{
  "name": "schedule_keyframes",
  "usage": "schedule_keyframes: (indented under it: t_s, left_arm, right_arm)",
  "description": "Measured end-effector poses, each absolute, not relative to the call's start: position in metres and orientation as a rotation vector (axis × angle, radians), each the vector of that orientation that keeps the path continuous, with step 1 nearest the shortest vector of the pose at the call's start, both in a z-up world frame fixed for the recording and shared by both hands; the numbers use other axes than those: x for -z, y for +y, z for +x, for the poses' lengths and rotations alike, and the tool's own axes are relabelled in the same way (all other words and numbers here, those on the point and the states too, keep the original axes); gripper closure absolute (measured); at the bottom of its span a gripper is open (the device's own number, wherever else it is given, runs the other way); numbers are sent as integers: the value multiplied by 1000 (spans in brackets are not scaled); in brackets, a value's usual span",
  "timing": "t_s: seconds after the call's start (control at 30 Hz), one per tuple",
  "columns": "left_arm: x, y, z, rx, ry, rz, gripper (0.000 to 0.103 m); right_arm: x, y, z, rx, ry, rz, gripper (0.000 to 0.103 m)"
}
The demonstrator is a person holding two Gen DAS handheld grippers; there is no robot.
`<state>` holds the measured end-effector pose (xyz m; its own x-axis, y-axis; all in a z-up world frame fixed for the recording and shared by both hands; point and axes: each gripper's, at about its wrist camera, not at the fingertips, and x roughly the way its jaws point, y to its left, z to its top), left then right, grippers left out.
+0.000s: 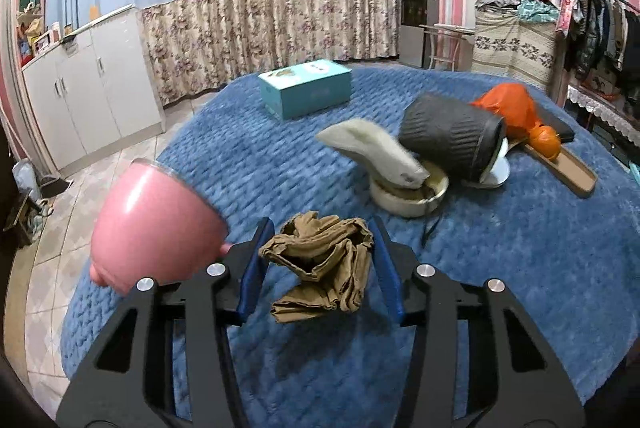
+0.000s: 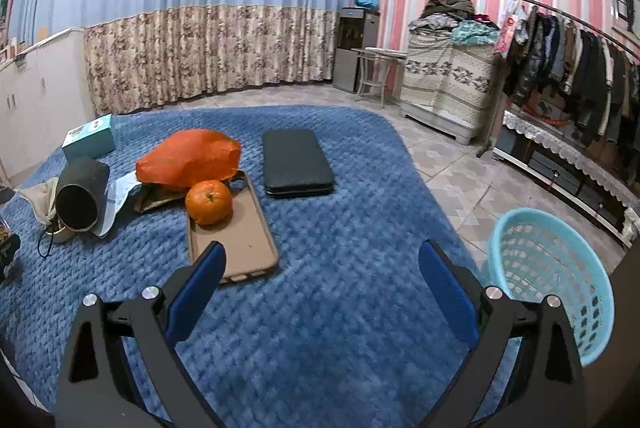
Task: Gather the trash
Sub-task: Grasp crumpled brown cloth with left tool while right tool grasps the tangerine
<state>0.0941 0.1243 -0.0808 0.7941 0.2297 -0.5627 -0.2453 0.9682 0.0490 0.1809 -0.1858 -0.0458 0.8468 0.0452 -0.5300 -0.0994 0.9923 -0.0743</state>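
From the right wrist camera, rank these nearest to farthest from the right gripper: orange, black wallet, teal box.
1. Orange, on the brown tray ahead-left of the right gripper.
2. Black wallet, straight ahead, farther back.
3. Teal box, far left edge of the blue blanket.

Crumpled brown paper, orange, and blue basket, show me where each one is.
brown paper (image 1: 320, 260), left wrist view, middle of the wad.
orange (image 2: 209, 202), right wrist view, centre of the peel.
basket (image 2: 556, 268), right wrist view, inner lattice wall.
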Motion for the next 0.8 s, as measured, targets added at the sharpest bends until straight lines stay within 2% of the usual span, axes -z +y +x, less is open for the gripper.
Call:
schedule_keyframes:
  t_s: [0.47, 0.63, 0.7, 0.8]
  left_arm:
    - [32, 101, 146, -197, 493, -69, 55]
    - [20, 95, 169, -183, 475, -71, 55]
    - [17, 90, 175, -170, 472, -71, 55]
    - [15, 83, 182, -157, 481, -89, 55]
  right_arm:
    - [77, -117, 258, -250, 685, -108, 10]
    - [87, -100, 274, -308, 725, -119, 38]
    - [88, -97, 275, -344, 731, -127, 57]
    - [88, -102, 274, -371, 731, -101, 65]
